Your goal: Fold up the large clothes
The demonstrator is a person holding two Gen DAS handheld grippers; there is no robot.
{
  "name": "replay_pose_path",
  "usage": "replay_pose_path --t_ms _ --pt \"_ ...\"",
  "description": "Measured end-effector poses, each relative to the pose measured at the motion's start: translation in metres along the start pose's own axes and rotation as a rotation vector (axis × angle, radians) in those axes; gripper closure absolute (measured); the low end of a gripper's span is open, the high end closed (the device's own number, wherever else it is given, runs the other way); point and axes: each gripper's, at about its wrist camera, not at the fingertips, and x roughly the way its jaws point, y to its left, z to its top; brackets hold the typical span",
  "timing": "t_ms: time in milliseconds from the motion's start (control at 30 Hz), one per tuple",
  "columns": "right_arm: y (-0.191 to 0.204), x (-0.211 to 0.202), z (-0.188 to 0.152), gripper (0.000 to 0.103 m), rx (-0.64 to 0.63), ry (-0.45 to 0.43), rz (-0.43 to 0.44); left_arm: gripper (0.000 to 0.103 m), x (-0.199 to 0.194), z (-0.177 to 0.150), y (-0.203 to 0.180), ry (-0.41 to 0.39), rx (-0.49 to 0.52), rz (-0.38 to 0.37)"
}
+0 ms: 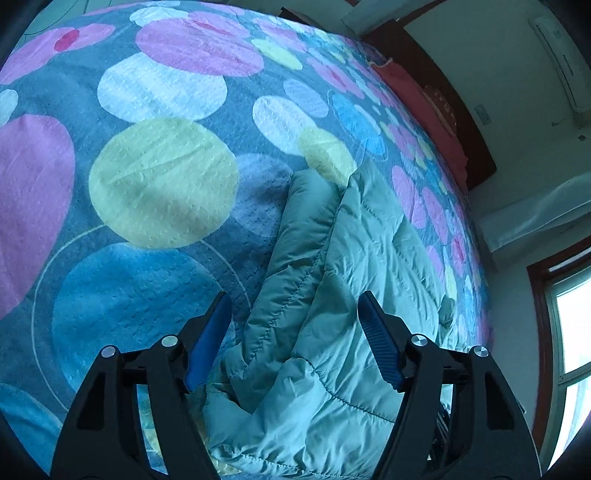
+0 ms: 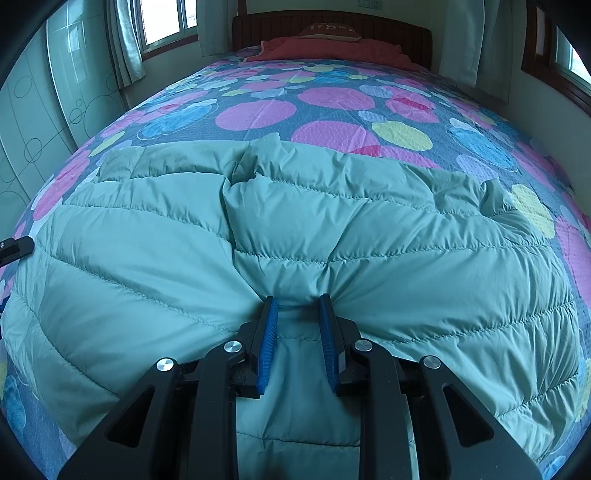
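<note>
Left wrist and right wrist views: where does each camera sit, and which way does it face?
Left wrist: on the left gripper, angled down across the bedspread along the jacket edge; its open fingers show.
Right wrist: on the right gripper, facing the headboard over the jacket; its fingers pinch a fold.
Shared: jacket, bedspread, red pillow.

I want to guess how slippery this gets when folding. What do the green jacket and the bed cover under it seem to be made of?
Green jacket: looks like thin, smooth synthetic shell, probably nylon or polyester, over puffy filling; stitched quilt lines, soft sheen, fine crinkles. Likely slippery.
Bed cover: looks like matte woven fabric, perhaps cotton, with a printed dot pattern; its embossed, dimpled texture suggests some grip.
</note>
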Motion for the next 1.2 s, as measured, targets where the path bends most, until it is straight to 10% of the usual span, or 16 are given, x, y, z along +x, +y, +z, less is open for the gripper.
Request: replay_pose_path --t_ms 500,833,1200 --pt "0.0 0.001 0.0 0.079 -0.001 -0.001 0.002 0.02 0.029 -0.005 -0.01 0.023 0.08 -0.07" --pt "0.0 0.002 -0.001 0.079 -0.003 -0.003 0.0 0.085 0.022 -0.017 -0.021 -0.015 0.175 -0.095" --pt "0.001 0.002 -0.002 0.079 -0.003 -0.006 0.0 0.093 -0.018 -0.027 -0.065 -0.127 0.326 -0.031"
